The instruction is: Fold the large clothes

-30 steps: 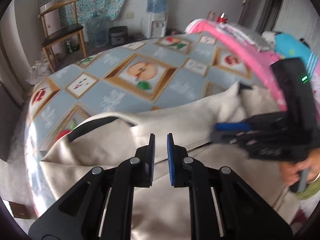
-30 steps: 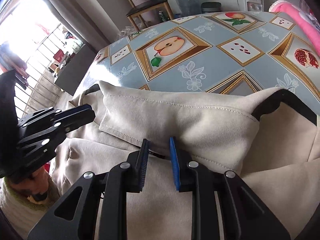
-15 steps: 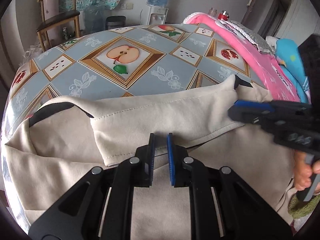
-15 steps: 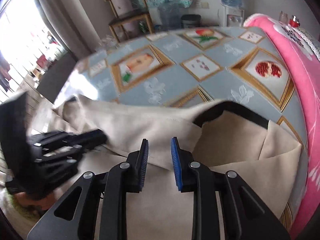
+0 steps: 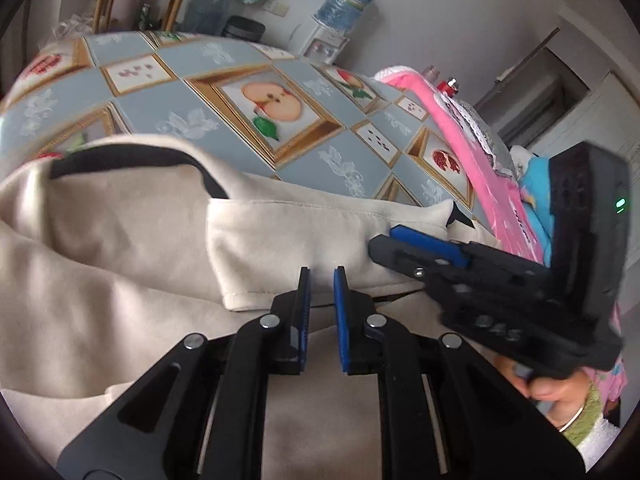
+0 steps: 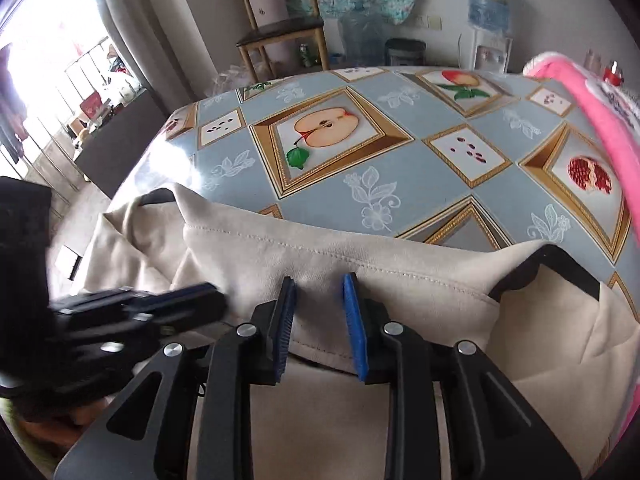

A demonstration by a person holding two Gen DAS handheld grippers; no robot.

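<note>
Tongs first: the left tongs (image 5: 319, 280) stand nearly closed with a narrow gap, nothing pinched, over the folded flap of the beige garment (image 5: 120, 264). The right tongs (image 6: 319, 292) are opening, the flap's hem just beyond the tips, not pressed. The garment lies along the counter's (image 6: 420, 184) near edge, black-lined neck openings at both ends. A pink blanket (image 6: 592, 120) crowds the right edge; the far half lies bare. A chair (image 6: 280, 28) and water dispenser (image 6: 490, 36) stand beyond.
</note>
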